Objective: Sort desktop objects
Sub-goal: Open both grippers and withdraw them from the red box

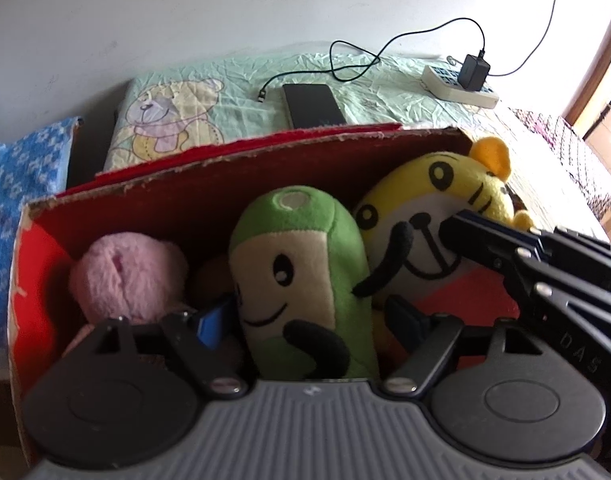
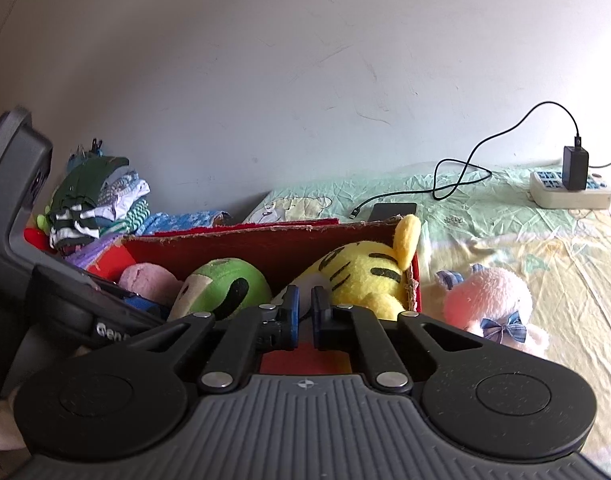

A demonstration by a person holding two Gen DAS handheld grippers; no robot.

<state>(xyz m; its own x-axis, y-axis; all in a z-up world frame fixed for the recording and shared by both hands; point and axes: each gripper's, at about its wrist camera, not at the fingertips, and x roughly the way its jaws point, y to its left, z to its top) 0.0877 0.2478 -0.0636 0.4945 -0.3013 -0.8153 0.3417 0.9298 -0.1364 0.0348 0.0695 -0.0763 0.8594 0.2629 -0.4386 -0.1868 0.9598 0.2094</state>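
A red cardboard box holds a pink plush, a green plush and a yellow tiger plush. My left gripper is open, its fingers close on either side of the upright green plush. My right gripper reaches in from the right, its tip against the tiger's white muzzle. In the right wrist view the right gripper is almost closed, pinching white fabric of the tiger plush at the right end of the box. Another pink plush with blue bows lies on the bed beside the box.
Behind the box on the green bedsheet lie a dark phone with a loose black cable, and a white power strip with a black charger. Folded clothes are stacked at the left by the wall.
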